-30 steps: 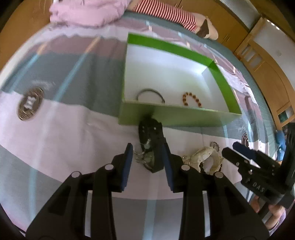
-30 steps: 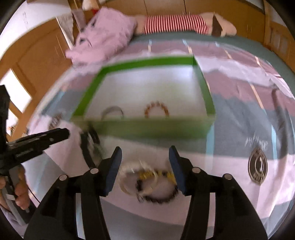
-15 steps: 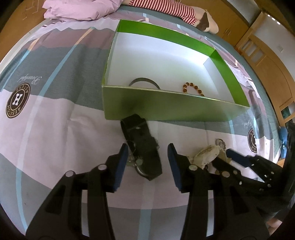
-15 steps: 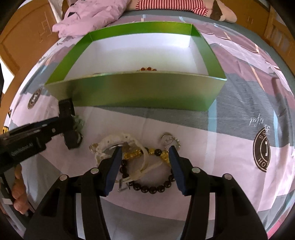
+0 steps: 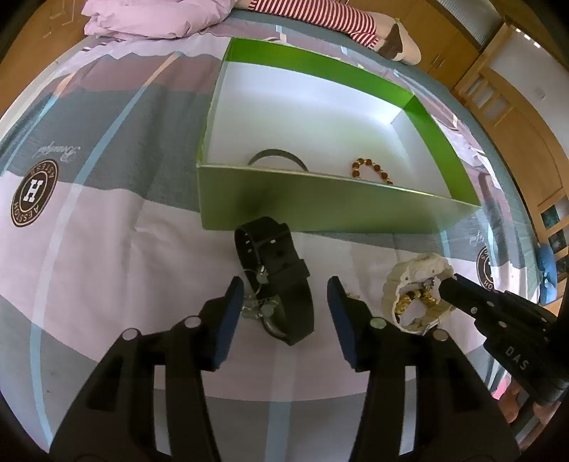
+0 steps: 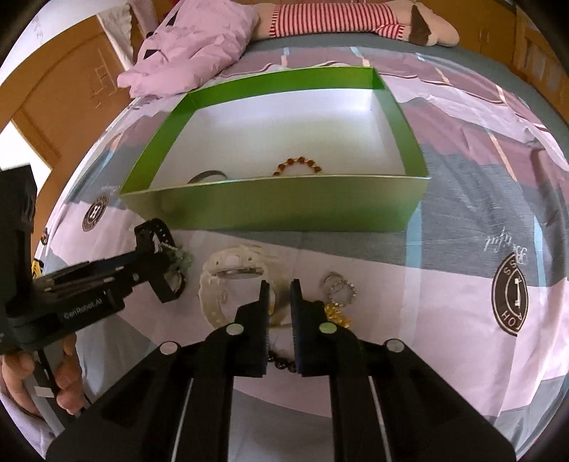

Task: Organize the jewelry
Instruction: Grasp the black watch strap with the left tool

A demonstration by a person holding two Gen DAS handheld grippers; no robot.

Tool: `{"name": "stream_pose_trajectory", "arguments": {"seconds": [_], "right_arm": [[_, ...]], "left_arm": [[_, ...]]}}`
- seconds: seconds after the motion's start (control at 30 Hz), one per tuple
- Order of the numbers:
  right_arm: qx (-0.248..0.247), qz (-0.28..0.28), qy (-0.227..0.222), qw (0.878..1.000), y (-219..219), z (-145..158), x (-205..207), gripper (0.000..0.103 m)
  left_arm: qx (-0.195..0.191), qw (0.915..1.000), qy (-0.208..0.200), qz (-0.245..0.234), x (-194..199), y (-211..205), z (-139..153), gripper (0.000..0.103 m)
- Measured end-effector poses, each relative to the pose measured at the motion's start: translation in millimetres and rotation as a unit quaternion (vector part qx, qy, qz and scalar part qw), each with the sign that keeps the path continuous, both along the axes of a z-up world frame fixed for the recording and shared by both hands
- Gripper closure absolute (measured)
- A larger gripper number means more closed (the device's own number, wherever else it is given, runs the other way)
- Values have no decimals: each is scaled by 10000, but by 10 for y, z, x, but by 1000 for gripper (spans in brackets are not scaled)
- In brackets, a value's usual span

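Right claw point(image 6: 277, 289) is nearly closed, its two fingers pinched on the near part of the white watch point(image 6: 231, 273) strap, low over the bed point(image 6: 462, 248). Left claw point(image 5: 284, 295) is spread wide, fingers on either side of the black watch point(image 5: 277, 280), which lies flat on the sheet w/ a small silver charm piece point(image 5: 258, 305) against its left edge; can't tell if the pads touch either.

Right wrist view shows things the left one mostly hides: a silver ring cluster point(image 6: 339, 286) just right of the claw, gold beads point(image 6: 336, 314) near its right finger, and a dark bead bracelet point(image 6: 281, 362) peeking out between the fingers on the near side. It also catches the person's left hand point(image 6: 42, 376) gripping the other tool. Left wrist view gives the clearer look at the black watch (strap holes visible) and shows the right claw's tip at the white watch, w/ gold beads inside the strap loop.

Green box point(image 5: 320, 209) sits on the bed just beyond the jewelry, open-topped, white inside. In it, close to the near wall: a dark bangle point(image 5: 277, 158) at left and a brown bead bracelet point(image 5: 370, 168) to its right, apart from each other. Far end of the bed has a pink blanket point(image 6: 192, 46) and a striped plush point(image 6: 338, 16).
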State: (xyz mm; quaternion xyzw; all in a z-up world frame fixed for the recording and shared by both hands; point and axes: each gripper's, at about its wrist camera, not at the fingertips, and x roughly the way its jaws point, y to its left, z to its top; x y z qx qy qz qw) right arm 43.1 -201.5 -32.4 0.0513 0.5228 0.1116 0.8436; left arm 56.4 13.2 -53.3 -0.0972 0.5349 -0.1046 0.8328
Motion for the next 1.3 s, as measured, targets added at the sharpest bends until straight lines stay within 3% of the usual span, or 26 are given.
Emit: {"name": "stream_pose_trajectory", "arguments": {"seconds": [0.17,0.2,0.23,0.3,0.5,0.57,0.63,0.73,0.9,1.0,1.07,1.13,1.17,1.3], "right_arm": [[-82,-67,232,9997,12,-133,50,92],[-131,-62,236,9996,31,-143,51,92],[-193,-64,219,9996,42,-144,47,92],[-212,-77,216,9995,35,-144,46,90],[-345,-161,172,9991,0,-165,55,73],[-354,-198,179,9990,-24,-175,63,73],[-366,-261,184,9988,-51,-177,71,73],[-351,-308,218,9987,-80,-188,78,73],[-399,-249,244,9986,-44,-216,84,67],[-444,-180,264,9985,7,-259,99,67],[-444,-144,297,9985,26,-294,108,67],[-412,-98,321,9986,38,-313,110,73],[-377,-43,294,9988,49,-302,106,90],[-377,-29,184,9991,46,-230,104,93]], "left_arm": [[109,9999,101,42,43,-5,-87,52],[129,9998,107,62,45,1,-93,59],[116,9999,106,72,47,13,-92,76],[-48,9999,146,39,48,31,-75,84],[47,9995,138,277,12,206,45,84],[49,9985,250,492,28,343,51,84],[25,9964,419,743,57,501,29,78],[239,9920,629,1071,89,666,-32,76],[224,9906,855,1047,107,671,-156,71],[303,9913,807,998,106,632,-155,71],[280,9912,816,1006,127,620,-168,83],[182,9905,868,1055,139,654,-189,91],[145,9902,874,1076,135,673,-190,91],[56,9902,880,1085,124,708,-167,92]]}}
